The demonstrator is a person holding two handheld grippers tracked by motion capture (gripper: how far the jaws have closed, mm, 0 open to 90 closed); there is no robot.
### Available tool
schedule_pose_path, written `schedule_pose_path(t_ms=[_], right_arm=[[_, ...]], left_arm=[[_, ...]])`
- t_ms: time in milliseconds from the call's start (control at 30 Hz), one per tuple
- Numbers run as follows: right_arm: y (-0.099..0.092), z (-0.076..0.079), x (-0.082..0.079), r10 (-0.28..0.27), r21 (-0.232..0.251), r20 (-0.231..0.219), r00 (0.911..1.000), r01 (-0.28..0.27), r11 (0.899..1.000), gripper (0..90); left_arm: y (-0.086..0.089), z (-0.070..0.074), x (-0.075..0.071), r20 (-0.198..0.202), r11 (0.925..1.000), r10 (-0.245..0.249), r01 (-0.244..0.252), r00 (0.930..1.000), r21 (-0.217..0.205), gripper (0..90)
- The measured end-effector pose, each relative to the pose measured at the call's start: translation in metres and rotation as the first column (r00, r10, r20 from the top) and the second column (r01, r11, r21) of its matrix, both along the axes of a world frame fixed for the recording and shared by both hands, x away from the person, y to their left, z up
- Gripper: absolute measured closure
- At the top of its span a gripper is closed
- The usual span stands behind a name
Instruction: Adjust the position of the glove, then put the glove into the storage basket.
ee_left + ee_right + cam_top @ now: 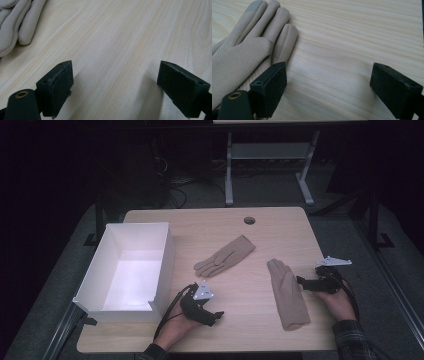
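Note:
Two beige gloves lie flat on the wooden table (250, 330). One glove (226, 255) lies at the centre, the other glove (287, 294) to its right with its fingers pointing away. My left gripper (216, 317) rests near the front edge, open, jaws pointing right; in the left gripper view it (115, 85) stands over bare wood, with glove fingers (15, 22) at the upper left. My right gripper (302, 281) sits just right of the right-hand glove. In the right gripper view it (328, 85) is open, its left jaw beside the glove (242, 55).
An empty white box (127, 270) stands at the table's left side, close to my left hand. A round cable hole (249, 220) sits near the far edge. Beyond the table stands a grey desk frame (270, 165) on dark floor.

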State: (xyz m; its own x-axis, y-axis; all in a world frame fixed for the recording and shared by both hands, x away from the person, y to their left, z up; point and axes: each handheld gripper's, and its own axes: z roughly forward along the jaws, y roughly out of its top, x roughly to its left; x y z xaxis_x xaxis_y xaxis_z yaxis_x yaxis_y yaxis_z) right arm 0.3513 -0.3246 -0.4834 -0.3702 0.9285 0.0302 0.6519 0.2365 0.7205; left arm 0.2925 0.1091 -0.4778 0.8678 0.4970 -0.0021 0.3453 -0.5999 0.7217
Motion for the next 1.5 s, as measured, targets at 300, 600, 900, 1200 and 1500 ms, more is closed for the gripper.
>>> schedule_pose_path(t_ms=[300,600,900,1200,1500], right_arm=[[0.0,0.0,0.0,-0.001,0.001,0.0,1.0,0.001,1.0,13.5],[0.0,0.0,0.0,0.002,-0.003,0.001,1.0,-0.002,1.0,13.5],[0.0,0.0,0.0,0.001,-0.002,0.0,1.0,-0.001,1.0,13.5],[0.0,0.0,0.0,0.002,-0.003,0.001,1.0,-0.002,1.0,13.5],[-0.001,0.0,0.0,0.002,-0.004,0.002,1.0,-0.002,1.0,13.5]], left_arm=[[-0.005,0.007,0.003,-0.029,0.9988,0.049,-0.048,0.9984,0.011,31.3],[-0.009,0.025,0.018,-0.058,0.9964,0.084,-0.085,0.9947,-0.008,67.2],[-0.018,0.038,0.039,-0.065,0.9959,0.09,-0.09,0.9938,0.008,89.8],[-0.038,0.047,0.076,-0.042,0.9934,0.112,-0.113,0.9928,-0.018,89.8],[-0.064,0.049,0.118,0.0,0.9905,0.136,-0.136,0.9907,-0.015,89.8]])
